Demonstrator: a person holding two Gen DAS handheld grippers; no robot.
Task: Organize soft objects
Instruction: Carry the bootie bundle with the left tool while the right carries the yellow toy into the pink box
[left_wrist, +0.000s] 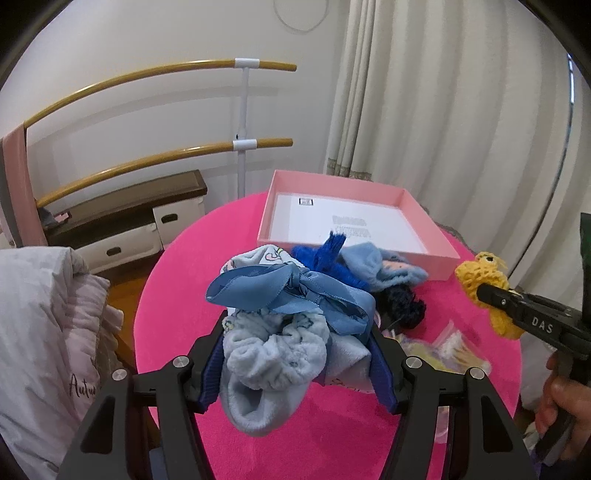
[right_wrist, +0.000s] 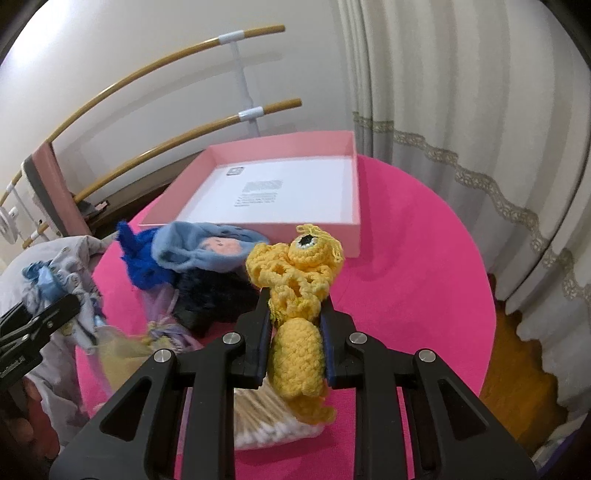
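Gripping a pale blue fleece bundle tied with a blue satin ribbon (left_wrist: 291, 295), the left gripper (left_wrist: 295, 354) has its jaws clamped on the soft cloth from both sides, holding it clear of the round pink table (left_wrist: 177, 295), probably so it can travel without dragging. To its right, the right gripper (right_wrist: 295, 332) is nearly closed, pinching a yellow crocheted toy (right_wrist: 295, 284) at its narrow middle, with the eye end poking forward and the tail drooping below. Beyond both lies the remaining heap: a light blue fleece piece (right_wrist: 199, 247), a royal blue fuzzy item (right_wrist: 144, 266) and something dark navy (right_wrist: 214, 295). Farthest back, the shallow pink box (right_wrist: 354, 221) sits open, apparently the destination, against curtain (right_wrist: 461, 110) and ballet barre (left_wrist: 243, 66).
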